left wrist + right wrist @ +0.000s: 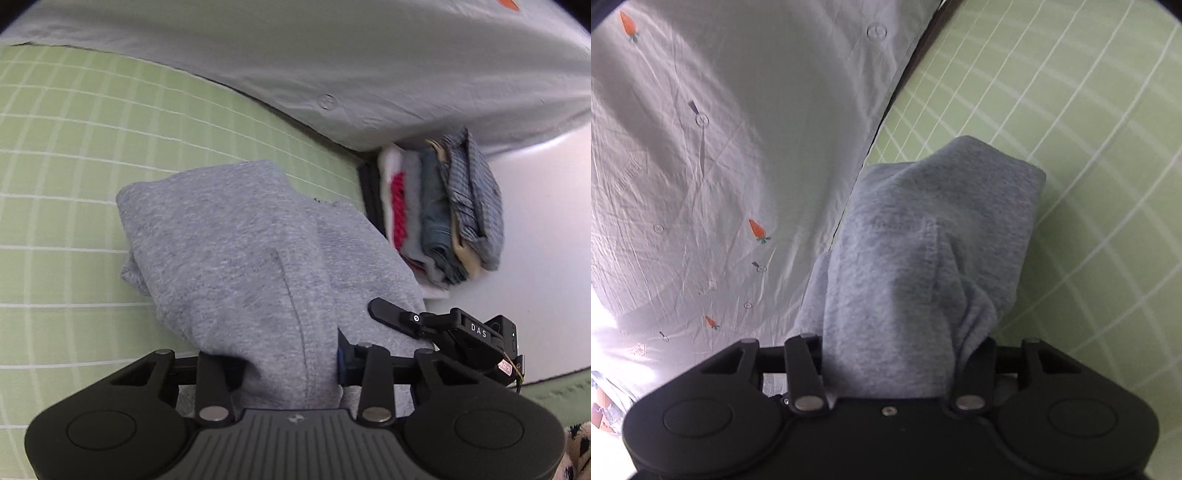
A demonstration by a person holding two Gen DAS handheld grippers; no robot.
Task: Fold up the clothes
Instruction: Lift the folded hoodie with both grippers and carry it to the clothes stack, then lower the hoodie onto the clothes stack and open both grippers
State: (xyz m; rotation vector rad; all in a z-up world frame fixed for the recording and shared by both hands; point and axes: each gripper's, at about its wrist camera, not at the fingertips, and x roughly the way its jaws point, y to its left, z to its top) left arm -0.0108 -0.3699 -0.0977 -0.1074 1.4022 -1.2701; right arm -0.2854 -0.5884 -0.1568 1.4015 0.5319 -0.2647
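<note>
A folded grey knit garment (236, 243) hangs bunched above the green checked sheet (55, 155). My left gripper (291, 365) is shut on its near edge, and the cloth hides both fingertips. My right gripper (890, 354) is shut on the same grey garment (923, 236), which drapes forward over its fingers. The right gripper's body (461, 332) shows in the left wrist view, right of the garment.
A pale grey duvet with small carrot prints (701, 147) lies beside the green checked sheet (1089, 147); it also shows in the left wrist view (369, 55). A stack of folded clothes (443, 214) sits at the right next to a white surface (546, 240).
</note>
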